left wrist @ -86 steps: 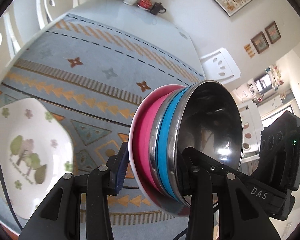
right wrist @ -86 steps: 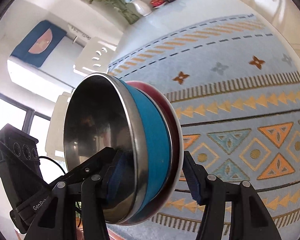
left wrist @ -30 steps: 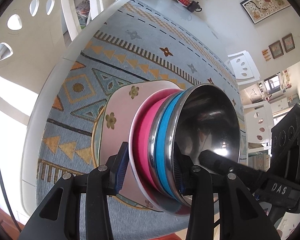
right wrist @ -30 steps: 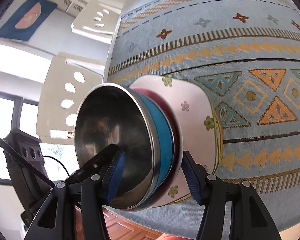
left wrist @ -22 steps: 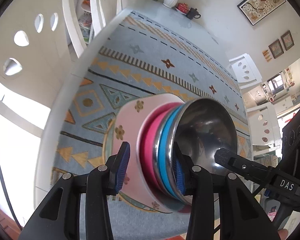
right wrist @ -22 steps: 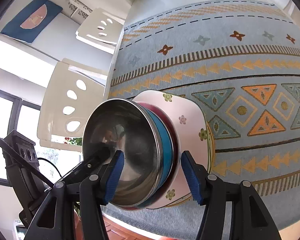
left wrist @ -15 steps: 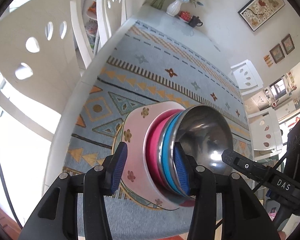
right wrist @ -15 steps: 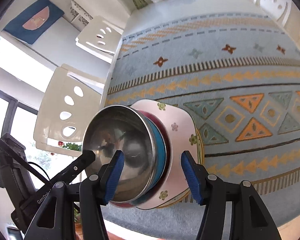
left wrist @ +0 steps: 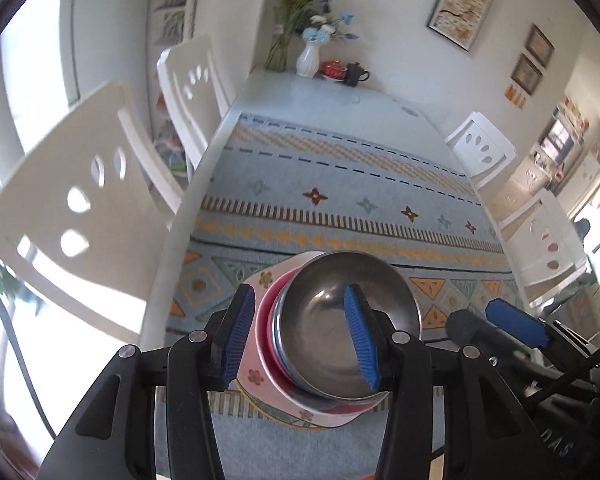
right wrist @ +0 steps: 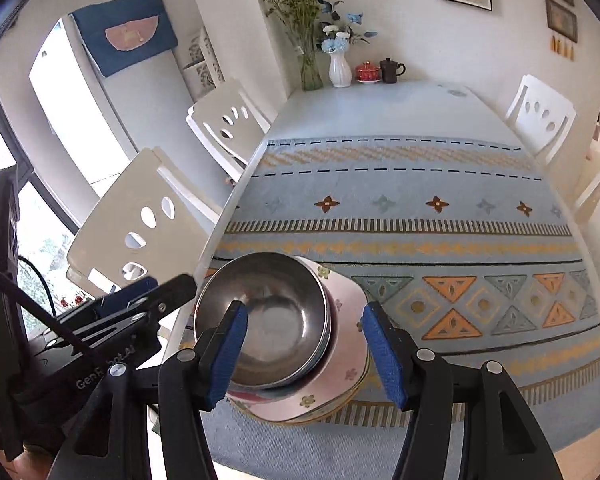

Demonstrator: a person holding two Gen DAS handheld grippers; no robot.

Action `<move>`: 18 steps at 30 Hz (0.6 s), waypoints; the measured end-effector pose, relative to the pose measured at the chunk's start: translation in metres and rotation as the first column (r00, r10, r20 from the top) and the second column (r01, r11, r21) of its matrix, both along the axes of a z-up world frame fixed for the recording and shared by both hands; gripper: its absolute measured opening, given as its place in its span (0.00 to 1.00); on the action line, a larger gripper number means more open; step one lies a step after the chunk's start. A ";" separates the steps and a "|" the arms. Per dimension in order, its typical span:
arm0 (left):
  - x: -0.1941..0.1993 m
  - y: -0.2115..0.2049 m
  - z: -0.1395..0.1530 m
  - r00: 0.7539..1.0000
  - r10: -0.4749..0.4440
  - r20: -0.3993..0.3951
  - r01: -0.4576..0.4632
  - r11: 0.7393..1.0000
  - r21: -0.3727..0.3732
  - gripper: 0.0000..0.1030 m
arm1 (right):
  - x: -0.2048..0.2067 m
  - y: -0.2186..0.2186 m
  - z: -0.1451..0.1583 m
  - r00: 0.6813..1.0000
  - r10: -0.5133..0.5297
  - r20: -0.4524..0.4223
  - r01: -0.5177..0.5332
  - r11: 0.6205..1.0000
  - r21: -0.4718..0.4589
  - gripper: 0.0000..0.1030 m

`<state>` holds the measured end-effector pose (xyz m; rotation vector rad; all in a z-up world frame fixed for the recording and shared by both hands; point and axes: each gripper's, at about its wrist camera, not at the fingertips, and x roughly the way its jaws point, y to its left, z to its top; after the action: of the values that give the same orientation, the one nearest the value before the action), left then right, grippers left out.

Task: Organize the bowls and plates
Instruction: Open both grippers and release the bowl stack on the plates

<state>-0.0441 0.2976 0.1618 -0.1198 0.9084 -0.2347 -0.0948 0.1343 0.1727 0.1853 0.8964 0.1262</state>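
A steel bowl (left wrist: pixel 318 316) (right wrist: pixel 276 320) tops a nested stack of bowls with blue and pink-red rims (left wrist: pixel 267 320). The stack rests on a pink flowered plate (left wrist: pixel 278 398) (right wrist: pixel 348 364), which lies on another plate near the table's front left corner. My left gripper (left wrist: pixel 300 336) hovers above the stack, open, its blue pads clear of the bowls. My right gripper (right wrist: pixel 305 352) also hangs open over the stack and touches nothing. Each gripper shows at the edge of the other's view.
A patterned blue runner (right wrist: pixel 400 216) covers the white table. White chairs (right wrist: pixel 140 224) stand along the left edge and others (right wrist: pixel 540 116) along the right. A vase of flowers (right wrist: pixel 339 68), a red cup and a dark teapot sit at the far end.
Both grippers let go of the bowl stack, leaving it on the pink plate. They rose, drew back and rolled level, so the stack now looks smaller and sits below them.
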 end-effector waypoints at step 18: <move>-0.005 -0.006 -0.010 0.999 -0.032 -0.014 0.033 0.999 0.011 0.54 | 0.001 -0.017 -0.025 0.991 -0.082 -0.109 0.083 0.997 0.004 0.57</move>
<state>-0.0493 0.2915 0.1516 -0.0963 0.9259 -0.2591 -0.0936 0.1174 0.1473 0.2387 0.9949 0.0431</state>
